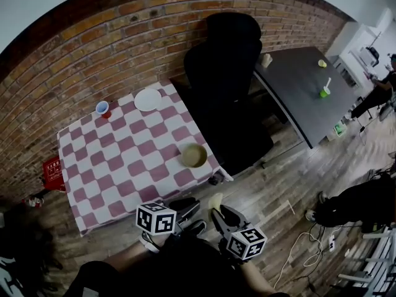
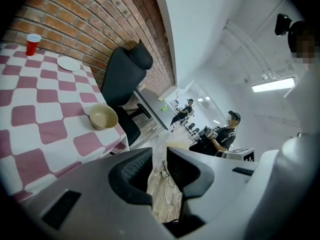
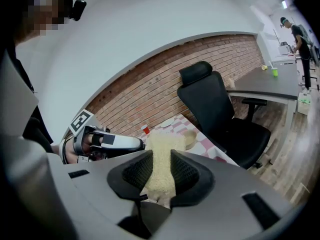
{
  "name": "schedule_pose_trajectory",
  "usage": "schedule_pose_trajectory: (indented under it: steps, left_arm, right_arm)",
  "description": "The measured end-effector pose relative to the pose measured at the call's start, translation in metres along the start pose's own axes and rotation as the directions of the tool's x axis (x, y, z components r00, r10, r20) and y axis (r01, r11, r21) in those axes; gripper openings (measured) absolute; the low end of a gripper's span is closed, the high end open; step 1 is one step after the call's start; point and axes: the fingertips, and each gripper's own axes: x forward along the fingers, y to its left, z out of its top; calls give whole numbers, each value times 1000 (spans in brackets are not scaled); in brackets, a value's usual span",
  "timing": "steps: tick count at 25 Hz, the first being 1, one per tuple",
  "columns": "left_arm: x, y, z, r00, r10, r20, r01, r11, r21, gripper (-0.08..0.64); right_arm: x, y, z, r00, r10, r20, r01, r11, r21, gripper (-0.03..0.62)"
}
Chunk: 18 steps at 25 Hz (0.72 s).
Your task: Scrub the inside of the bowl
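A tan bowl [image 1: 193,155] stands empty near the right edge of the table with the pink-and-white checked cloth [image 1: 124,159]; it also shows in the left gripper view [image 2: 103,117]. Both grippers hang in the air in front of the table, off its near right corner. My right gripper [image 1: 218,212] is shut on a pale yellow sponge [image 1: 215,201], which stands up between its pads [image 3: 162,164] and half hides the bowl [image 3: 191,137]. My left gripper [image 2: 159,156] is open by a narrow gap, with only floor showing between its pads.
A red cup [image 1: 103,109] and a white plate [image 1: 147,99] stand at the table's far edge by the brick wall. A black office chair [image 1: 226,60] is right of the table, then a dark desk [image 1: 303,85]. People stand farther right.
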Motion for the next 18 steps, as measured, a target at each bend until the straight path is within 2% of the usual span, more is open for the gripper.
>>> schedule_pose_trajectory:
  steps: [3,6,12,15,18]
  left_arm:
    - [0,12,15,1000,21,13,-21,1000,-4,98]
    - [0,26,34,999,36,24,-36,999,0,98]
    - [1,87,85,992,120,47,-123,990,75,98]
    - [14,127,100,987,157,30,-159,985,71,98]
    - [29,159,110,982,190,-5,-188,975,115,98]
  right_arm:
    - [15,-5,4,1000,5,-13,-5,1000,-2,120]
    - [32,-13,12,999,-19,-34,17,999,-45,120]
    - [78,-35,29,991,-98,-96,86,990,-114,120]
    - [103,-43,44,982,-124,-144,96,979,-182,120]
    - [137,-48,58,966,-161,-201,95,949,-300,120]
